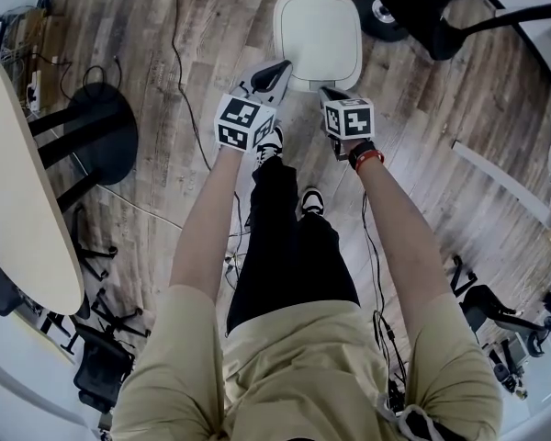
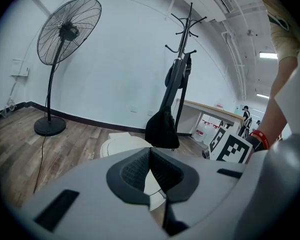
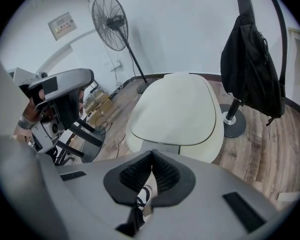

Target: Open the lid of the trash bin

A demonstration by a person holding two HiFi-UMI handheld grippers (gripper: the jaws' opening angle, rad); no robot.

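Observation:
A white trash bin (image 1: 317, 30) stands on the wood floor ahead of me, its lid (image 3: 175, 109) down flat. My left gripper (image 1: 283, 66) hovers at the bin's near left corner, jaws shut with nothing between them. In its own view the left gripper (image 2: 150, 152) points over the bin (image 2: 121, 145) toward the wall. My right gripper (image 1: 327, 91) hangs just short of the bin's near edge, also shut and holding nothing. Seen from the right gripper (image 3: 152, 155), the lid fills the middle and the left gripper (image 3: 60, 90) shows at the left.
A coat stand with a black bag (image 3: 252, 69) stands right behind the bin. A floor fan (image 2: 65, 34) stands to the left, its round base (image 1: 101, 131) near a cable. A curved table (image 1: 18, 200) is at my left. A black chair (image 1: 432, 7) is at the far right.

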